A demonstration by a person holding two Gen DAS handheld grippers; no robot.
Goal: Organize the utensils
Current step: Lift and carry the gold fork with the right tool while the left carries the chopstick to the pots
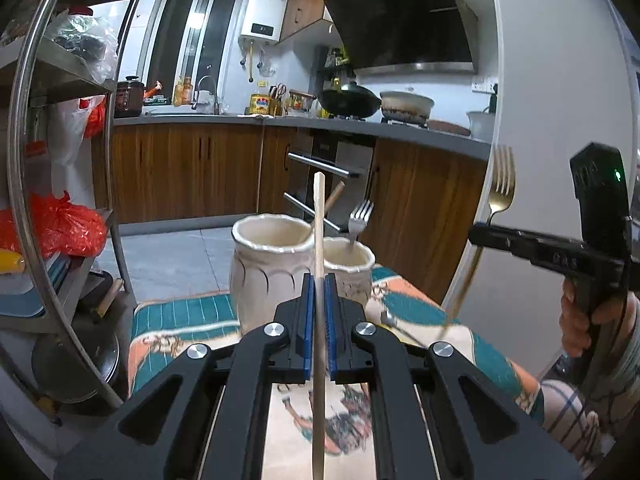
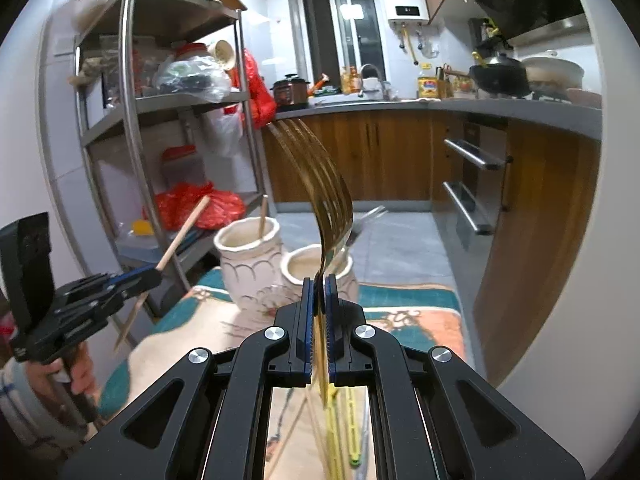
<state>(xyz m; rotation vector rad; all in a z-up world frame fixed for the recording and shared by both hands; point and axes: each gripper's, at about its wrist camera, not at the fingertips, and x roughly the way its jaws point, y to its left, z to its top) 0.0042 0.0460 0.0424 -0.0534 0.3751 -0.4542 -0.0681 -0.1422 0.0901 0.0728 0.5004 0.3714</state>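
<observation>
My left gripper (image 1: 319, 280) is shut on a wooden chopstick (image 1: 319, 232) that stands upright just before two cream ceramic holders. The taller holder (image 1: 270, 270) has a wooden chopstick (image 2: 263, 216) in it; the shorter one (image 1: 349, 272) holds a silver fork (image 1: 359, 220). My right gripper (image 2: 319, 282) is shut on a gold fork (image 2: 320, 184), tines up, above the shorter holder (image 2: 316, 270). In the left wrist view the right gripper (image 1: 480, 236) holds the gold fork (image 1: 500, 184) at right. In the right wrist view the left gripper (image 2: 154, 274) shows at left.
The holders stand on a patterned teal and orange cloth (image 1: 180, 316). A silver utensil (image 1: 396, 326) lies on it, and more chopsticks (image 2: 348, 420) lie under my right gripper. A steel shelf rack (image 2: 132, 120) stands at left, wooden kitchen cabinets (image 1: 180, 172) behind.
</observation>
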